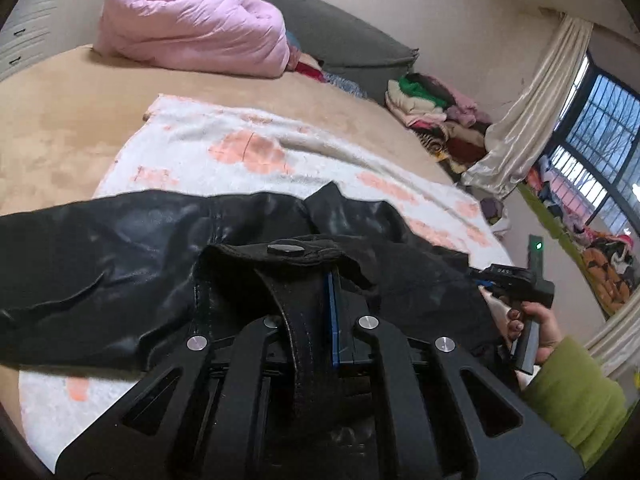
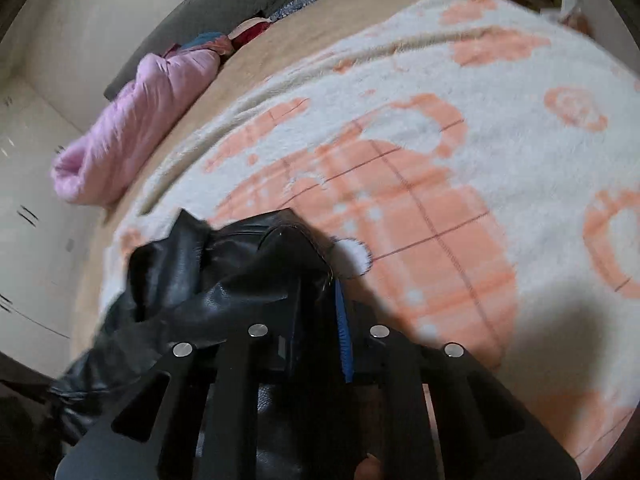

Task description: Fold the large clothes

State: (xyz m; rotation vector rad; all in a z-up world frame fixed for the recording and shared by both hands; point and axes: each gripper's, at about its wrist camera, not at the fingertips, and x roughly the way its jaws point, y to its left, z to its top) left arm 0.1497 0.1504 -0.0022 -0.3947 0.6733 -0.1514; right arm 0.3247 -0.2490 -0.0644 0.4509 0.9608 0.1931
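One glossy black leather jacket (image 1: 120,248), creased, with a snap.

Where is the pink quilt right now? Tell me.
In the left wrist view the pink quilt lies bunched at the far upper left of the bed, against the grey headboard and beyond the white-and-orange blanket.

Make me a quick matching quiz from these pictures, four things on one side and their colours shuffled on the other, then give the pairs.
Things:
1. jacket
2. quilt
3. blanket
4. sleeve

Colours:
A. green
B. white with orange patches
C. black
D. pink

Pairs: 1-C, 2-D, 3-B, 4-A
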